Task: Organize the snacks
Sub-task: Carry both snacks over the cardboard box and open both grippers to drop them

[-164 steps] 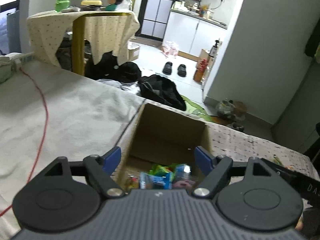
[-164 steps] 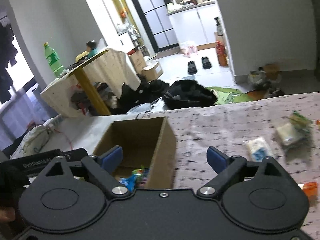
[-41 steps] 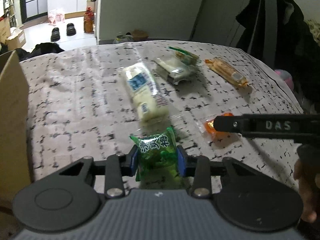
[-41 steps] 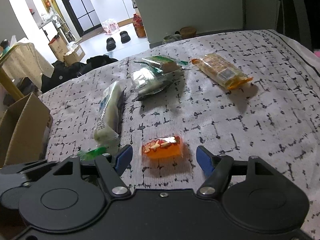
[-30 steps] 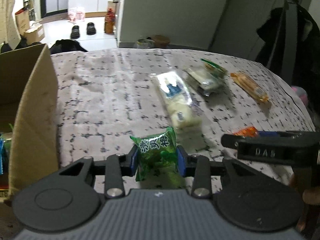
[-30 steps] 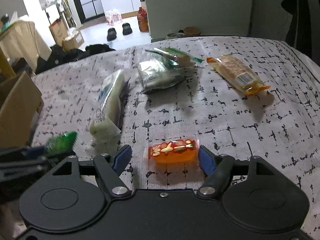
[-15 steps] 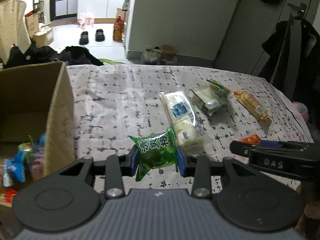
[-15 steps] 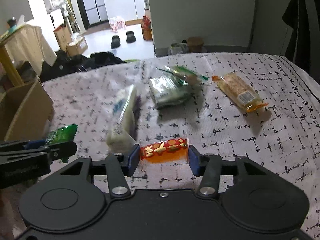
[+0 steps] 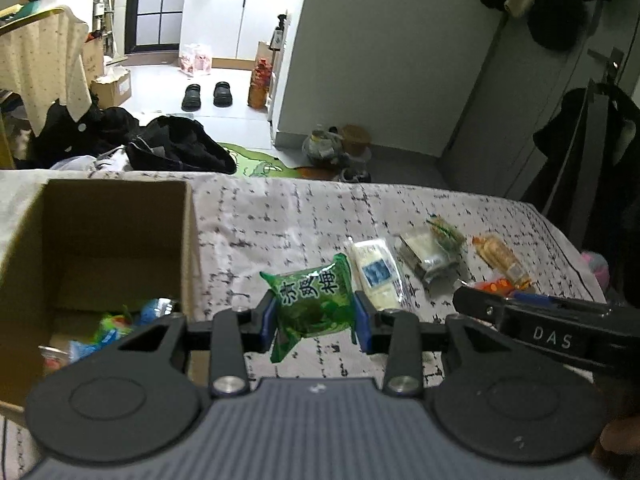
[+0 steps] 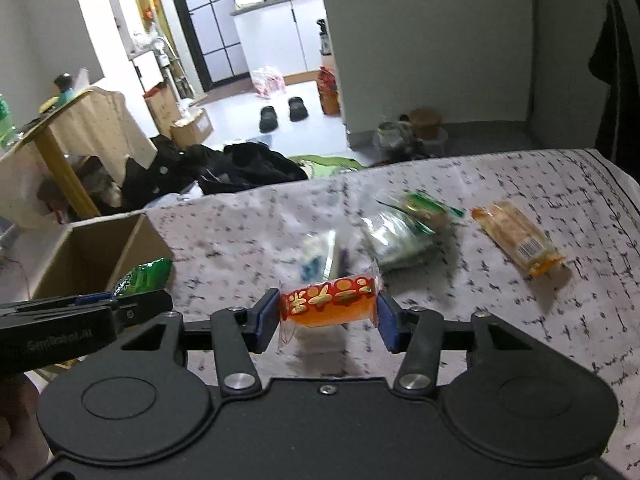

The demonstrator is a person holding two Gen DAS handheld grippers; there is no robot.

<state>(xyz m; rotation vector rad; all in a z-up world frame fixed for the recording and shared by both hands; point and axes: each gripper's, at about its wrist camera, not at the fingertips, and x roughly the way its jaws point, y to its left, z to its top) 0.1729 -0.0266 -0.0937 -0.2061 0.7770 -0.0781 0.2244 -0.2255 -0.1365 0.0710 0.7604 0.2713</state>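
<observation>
Between the pads of the left claw (image 9: pixel 314 320) a green snack packet (image 9: pixel 314 306) hangs pinched, just right of the cardboard box (image 9: pixel 188 236). The right claw (image 10: pixel 328 318) squeezes an orange jelly packet (image 10: pixel 329 306) above the patterned bedspread (image 10: pixel 520 320). Both wrappers look slick, so either could slip out short of the box, and the two claws may collide over its opening

Glossy plastic green packet (image 9: pixel 313 300), matt cardboard box (image 9: pixel 188 240)

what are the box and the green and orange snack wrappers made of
Box: brown corrugated cardboard by its matte, raw-edged walls. Green packet in the left gripper: glossy printed plastic film, crinkled. Orange packet in the right gripper: likely clear shiny plastic film.
</observation>
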